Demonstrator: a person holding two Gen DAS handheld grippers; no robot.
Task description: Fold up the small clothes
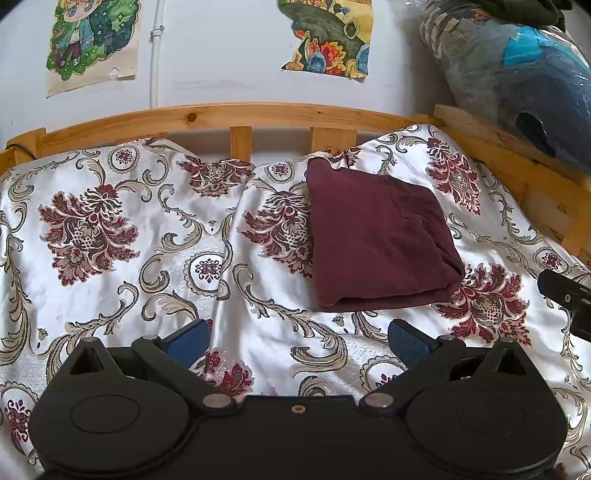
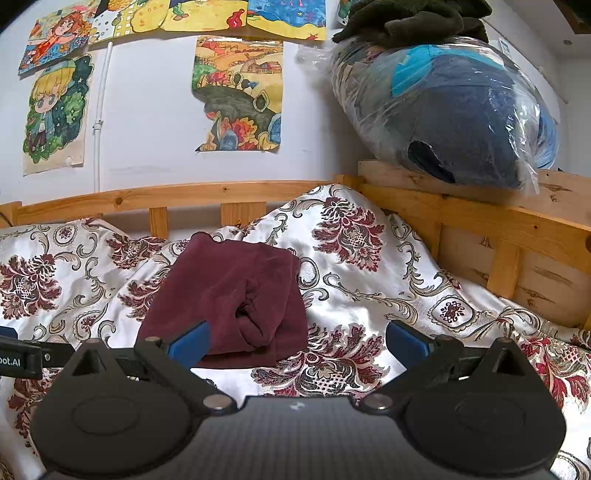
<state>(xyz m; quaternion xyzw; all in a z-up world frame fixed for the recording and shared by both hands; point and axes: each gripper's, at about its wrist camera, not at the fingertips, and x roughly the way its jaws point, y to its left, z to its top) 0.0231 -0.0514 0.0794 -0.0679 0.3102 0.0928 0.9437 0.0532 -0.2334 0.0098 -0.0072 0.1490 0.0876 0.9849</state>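
A dark maroon garment (image 1: 376, 236) lies folded into a compact rectangle on the floral bedspread (image 1: 147, 229). In the right wrist view the maroon garment (image 2: 229, 295) sits just beyond the left blue pad. My left gripper (image 1: 297, 341) is open and empty, hovering over the bedspread just in front of the garment. My right gripper (image 2: 295, 345) is open and empty, near the garment's front edge. The right gripper's black body (image 1: 569, 299) shows at the right edge of the left wrist view.
A wooden bed rail (image 1: 240, 118) runs along the back and right (image 2: 480, 221). A plastic bag of blue fabric (image 2: 461, 110) rests on the right rail with dark clothes (image 2: 413, 18) on top. Drawings (image 2: 240, 96) hang on the white wall.
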